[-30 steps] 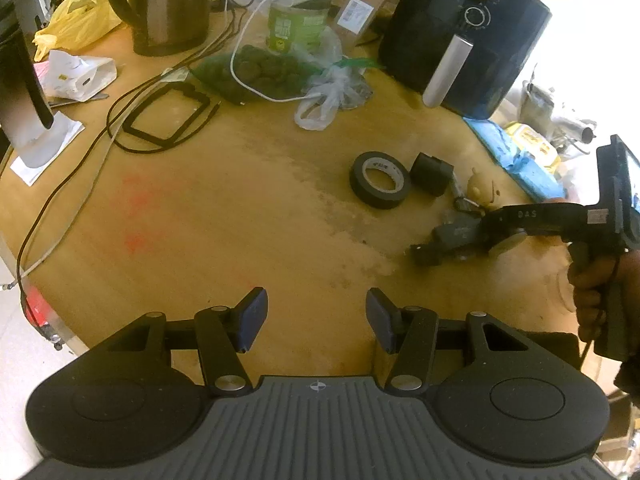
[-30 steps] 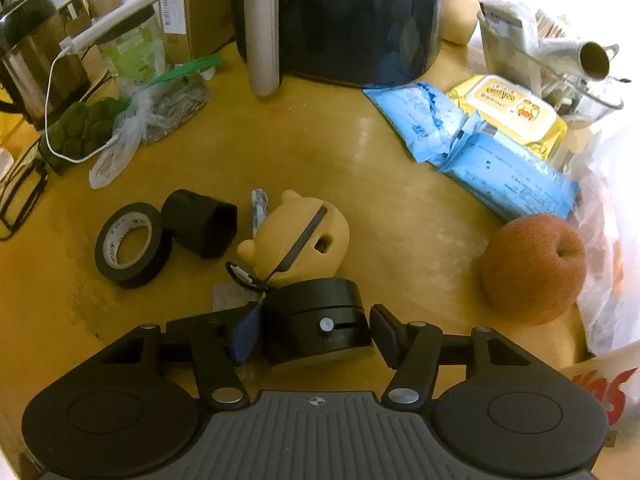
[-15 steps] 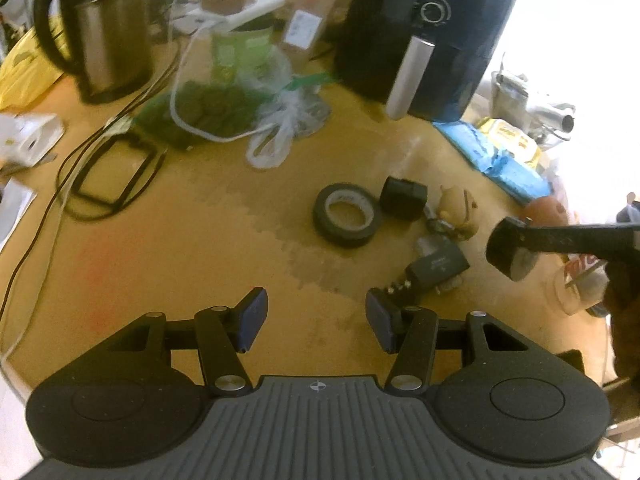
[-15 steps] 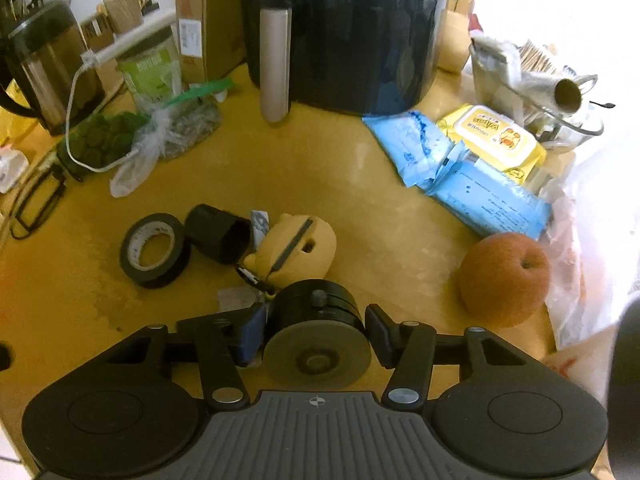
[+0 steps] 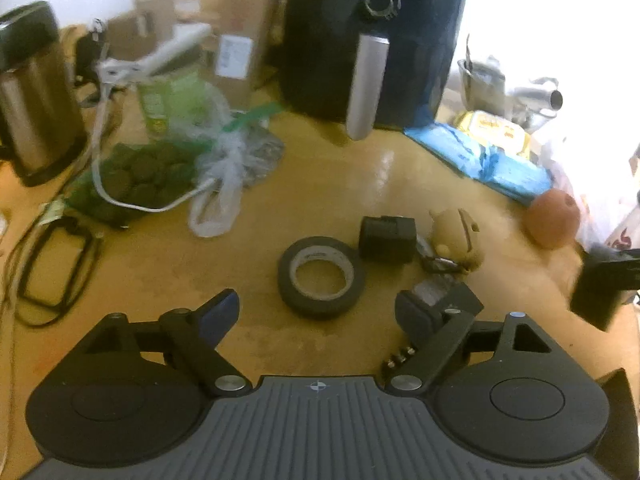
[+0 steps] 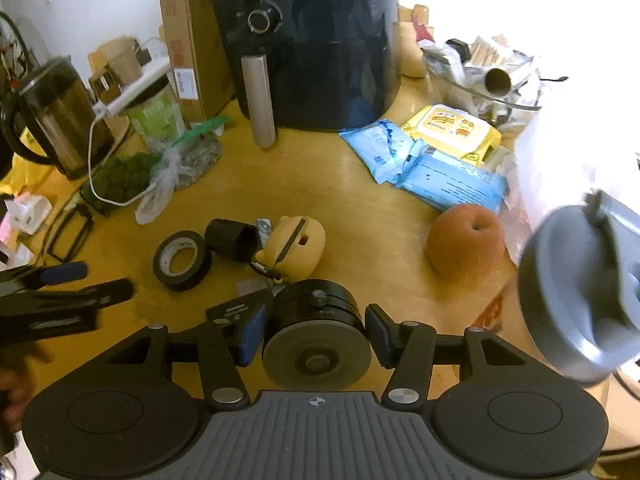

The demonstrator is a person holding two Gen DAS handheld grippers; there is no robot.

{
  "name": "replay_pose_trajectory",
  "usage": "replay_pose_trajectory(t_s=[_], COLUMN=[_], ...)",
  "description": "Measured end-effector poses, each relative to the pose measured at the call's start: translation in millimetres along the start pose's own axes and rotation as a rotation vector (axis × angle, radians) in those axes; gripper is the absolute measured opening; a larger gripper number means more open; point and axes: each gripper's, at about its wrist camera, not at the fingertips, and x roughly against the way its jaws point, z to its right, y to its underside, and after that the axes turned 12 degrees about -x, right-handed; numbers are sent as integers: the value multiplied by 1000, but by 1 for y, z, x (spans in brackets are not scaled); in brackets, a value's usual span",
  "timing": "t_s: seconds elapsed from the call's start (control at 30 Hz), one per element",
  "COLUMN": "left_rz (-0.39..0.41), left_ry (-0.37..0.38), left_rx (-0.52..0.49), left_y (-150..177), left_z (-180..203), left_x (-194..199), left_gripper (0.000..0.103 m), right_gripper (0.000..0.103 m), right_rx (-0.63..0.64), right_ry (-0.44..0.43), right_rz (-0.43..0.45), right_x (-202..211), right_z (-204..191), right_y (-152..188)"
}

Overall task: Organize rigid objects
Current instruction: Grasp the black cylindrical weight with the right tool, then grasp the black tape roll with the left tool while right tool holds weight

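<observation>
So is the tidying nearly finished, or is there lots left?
Just starting, it seems. Nothing looks sorted yet. In hand: the right claw is shut on a round black disc, lifted off the table. The left claw is opening, empty, near the tape roll. Left on the table: the tape, a black cup and a yellow toy.

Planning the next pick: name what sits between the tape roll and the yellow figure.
A black cylindrical cup, lying on its side, sits between tape roll and yellow figure; right wrist view shows it best.
</observation>
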Motion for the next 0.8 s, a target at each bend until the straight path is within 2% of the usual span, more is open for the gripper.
replay_pose_trajectory(t_s=[0.43,0.47,0.53,0.67,0.8], left_rz=[-76,-80,-92,-120,-102], left_ry=[-19,-20,-12,-4,4], left_rx=[-72,-75,-74,-70,-59], left_y=[-10,-10,-10,-12,-9], left_z=[3,3,3,4,4], left_x=[-68,-72,-78,-75,-58], left_gripper=[85,84,73,72,72], right_gripper=[57,57,57,57,57], right_rx=[-78,-83,-89,-86,-82], right_ry=[-6,-4,-2,-5,-15], right_rz=[22,21,19,16,3], right_x=[35,35,36,37,33], right_z=[20,21,23,24,22], right_y=[17,18,20,23,22])
